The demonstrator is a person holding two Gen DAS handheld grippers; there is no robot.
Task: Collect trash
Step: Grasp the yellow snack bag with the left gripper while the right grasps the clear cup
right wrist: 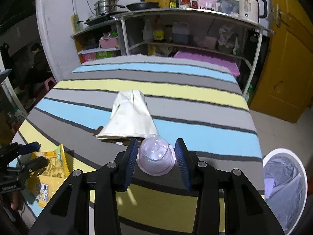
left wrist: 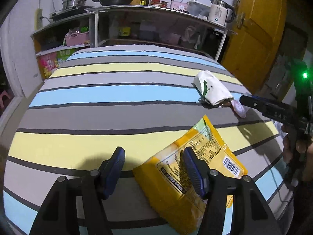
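Right gripper [right wrist: 155, 157] open, straddling cup [right wrist: 156, 159] dead ahead; left gripper [left wrist: 153, 169] open, yellow bag [left wrist: 195, 168] under its right finger.

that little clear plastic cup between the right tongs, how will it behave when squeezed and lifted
The small clear plastic cup lies upside down between the open right tongs. It looks thin-walled, so it probably weighs little and may buckle under a firm squeeze. Its smooth, rounded, tapering sides could let it slip or pop out of the ribbed blue pads.
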